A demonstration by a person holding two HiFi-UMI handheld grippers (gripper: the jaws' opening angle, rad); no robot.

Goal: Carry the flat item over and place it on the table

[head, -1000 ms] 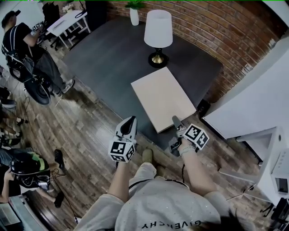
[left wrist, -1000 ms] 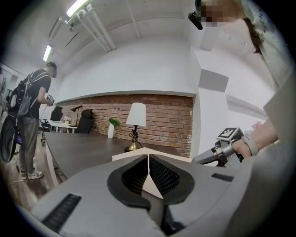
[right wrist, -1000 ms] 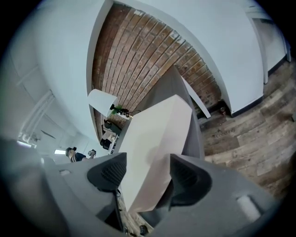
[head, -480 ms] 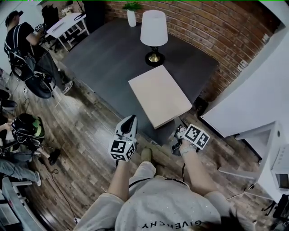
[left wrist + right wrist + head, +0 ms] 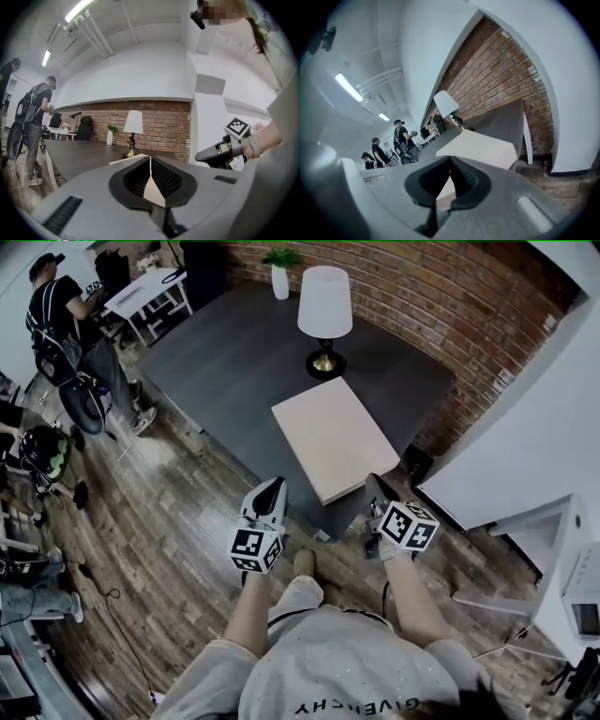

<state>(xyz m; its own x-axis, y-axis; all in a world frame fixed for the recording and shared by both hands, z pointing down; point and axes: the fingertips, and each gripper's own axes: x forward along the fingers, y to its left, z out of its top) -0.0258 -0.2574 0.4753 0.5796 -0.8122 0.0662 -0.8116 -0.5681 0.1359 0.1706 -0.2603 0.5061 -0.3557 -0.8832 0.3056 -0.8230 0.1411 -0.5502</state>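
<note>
The flat board (image 5: pixel 333 437) lies on the dark tabletop (image 5: pixel 234 352) and the fingers of your left gripper (image 5: pixel 273 487) and right gripper (image 5: pixel 375 485) are pressed together, empty, so draw both back without nudging it.

The dark table (image 5: pixel 225 352) carries a pale flat board (image 5: pixel 333 439) toward its 5 o'clock edge, a white-shaded lamp (image 5: pixel 325 320) at the board's 12 o'clock, and a potted plant (image 5: pixel 280 273) at the far edge.

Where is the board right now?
In the head view the board lies on the dark table, right of centre, between the lamp beyond it and the right gripper at its near corner.
</note>
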